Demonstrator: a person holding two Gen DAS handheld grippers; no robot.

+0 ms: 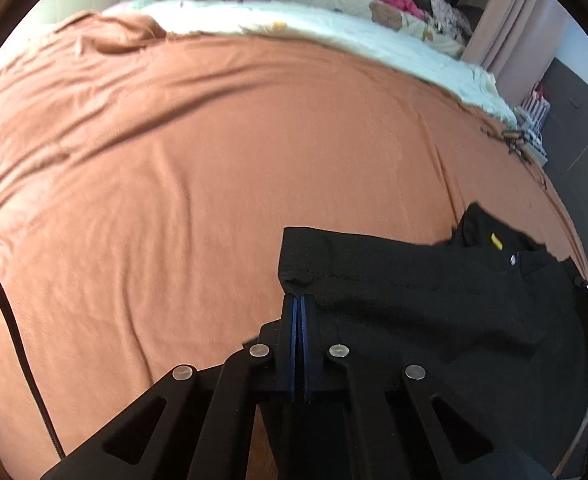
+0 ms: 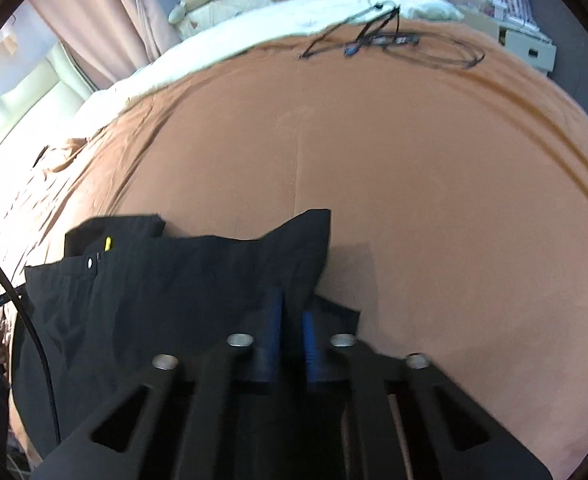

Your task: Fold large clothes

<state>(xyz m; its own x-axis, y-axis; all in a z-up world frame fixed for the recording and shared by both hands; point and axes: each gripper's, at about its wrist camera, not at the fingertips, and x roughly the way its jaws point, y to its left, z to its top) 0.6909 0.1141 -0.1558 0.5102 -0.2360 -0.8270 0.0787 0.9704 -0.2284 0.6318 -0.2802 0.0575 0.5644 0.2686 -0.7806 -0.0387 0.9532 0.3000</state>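
A black garment [image 1: 434, 304] lies bunched at the near edge of the bed, showing a yellow tag [image 1: 496, 241] and a metal snap [image 1: 513, 259]. My left gripper [image 1: 298, 300] is shut on the garment's left corner, blue pads pressed together with the hem pinched between them. In the right wrist view the same garment [image 2: 166, 288] spreads to the left. My right gripper [image 2: 292, 306] is shut on its right corner, where a fold of cloth stands up between the blue pads [image 2: 309, 332]. This view is blurred. The garment's lower part is hidden under both grippers.
An orange-brown sheet [image 2: 434, 180] covers the bed ahead of both grippers. A white blanket [image 1: 334, 28], stuffed toys and clothes lie along the far side. Tangled black cables [image 2: 394, 40] rest on the far sheet. A black cable [image 1: 14, 340] hangs at my left.
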